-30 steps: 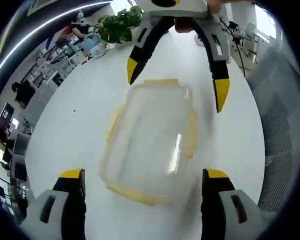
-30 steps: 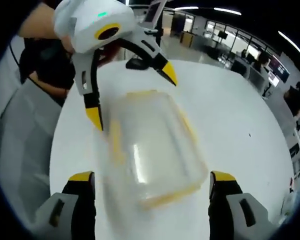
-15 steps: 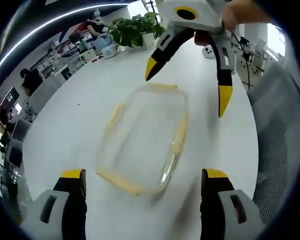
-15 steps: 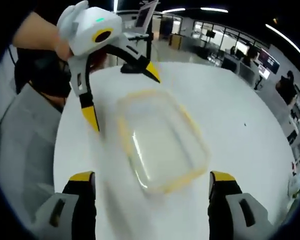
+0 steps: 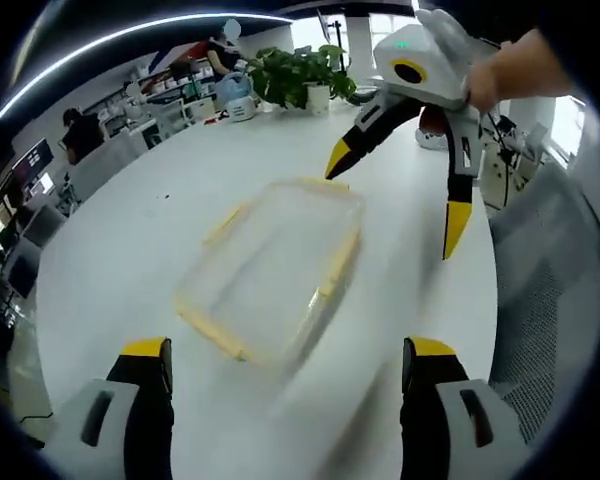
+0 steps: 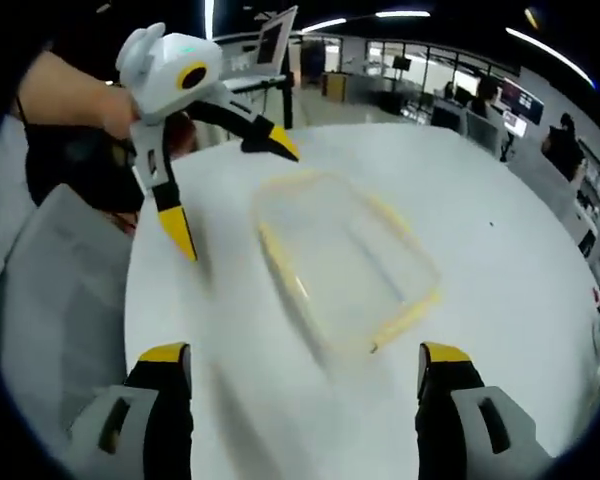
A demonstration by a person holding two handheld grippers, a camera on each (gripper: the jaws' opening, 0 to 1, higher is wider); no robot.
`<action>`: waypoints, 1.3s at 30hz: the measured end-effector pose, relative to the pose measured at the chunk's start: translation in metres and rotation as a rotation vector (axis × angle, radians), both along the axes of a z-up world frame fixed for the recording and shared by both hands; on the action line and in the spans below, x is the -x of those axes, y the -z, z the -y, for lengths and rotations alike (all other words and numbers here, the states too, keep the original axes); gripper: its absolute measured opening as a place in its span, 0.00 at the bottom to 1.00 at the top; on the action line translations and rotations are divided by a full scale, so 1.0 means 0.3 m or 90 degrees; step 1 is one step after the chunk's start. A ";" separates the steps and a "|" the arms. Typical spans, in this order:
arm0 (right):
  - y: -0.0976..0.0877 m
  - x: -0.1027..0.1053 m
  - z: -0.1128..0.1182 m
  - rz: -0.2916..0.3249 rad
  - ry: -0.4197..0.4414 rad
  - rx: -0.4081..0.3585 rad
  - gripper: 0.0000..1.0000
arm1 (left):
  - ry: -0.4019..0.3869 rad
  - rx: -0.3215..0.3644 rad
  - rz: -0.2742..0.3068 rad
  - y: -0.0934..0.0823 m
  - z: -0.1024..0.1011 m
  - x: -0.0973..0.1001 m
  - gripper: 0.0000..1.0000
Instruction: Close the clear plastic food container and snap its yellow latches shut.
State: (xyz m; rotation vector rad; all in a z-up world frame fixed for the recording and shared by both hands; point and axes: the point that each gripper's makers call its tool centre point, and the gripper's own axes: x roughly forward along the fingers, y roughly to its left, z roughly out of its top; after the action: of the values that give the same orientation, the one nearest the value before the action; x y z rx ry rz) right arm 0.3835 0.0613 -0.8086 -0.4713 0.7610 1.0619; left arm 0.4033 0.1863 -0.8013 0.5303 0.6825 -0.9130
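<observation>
Clear plastic with a yellow rim, the rectangular container (image 5: 270, 268) lies flat on the smooth white round table (image 5: 130, 250), between the two grippers and touched by neither (motion blur hides its latches). The left gripper (image 5: 288, 350) is spread wide, empty; the right gripper (image 6: 304, 350) likewise. A potted plant (image 5: 298, 78) stands at the table's far edge. No writing is legible.

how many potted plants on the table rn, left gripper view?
1 that I can make out: the potted plant at the table's far edge, beyond the clear container. Clutter beside it is too small to rule out another.
</observation>
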 end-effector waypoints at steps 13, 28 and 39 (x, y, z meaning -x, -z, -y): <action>0.019 0.072 0.018 -0.021 0.051 -0.045 0.95 | -0.036 0.037 -0.032 0.025 -0.007 0.087 0.97; 0.005 0.133 0.058 -0.022 0.087 -0.075 0.95 | -0.056 0.092 -0.054 0.024 -0.031 0.179 0.99; 0.013 0.181 0.102 -0.019 0.117 -0.087 0.95 | -0.086 0.120 -0.054 0.022 -0.047 0.213 0.99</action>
State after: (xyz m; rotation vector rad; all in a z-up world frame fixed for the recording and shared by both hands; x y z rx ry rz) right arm 0.3293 0.0307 -0.8126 -0.2638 0.7383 0.9444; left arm 0.3395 0.2004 -0.8078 0.2759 0.6926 -0.8656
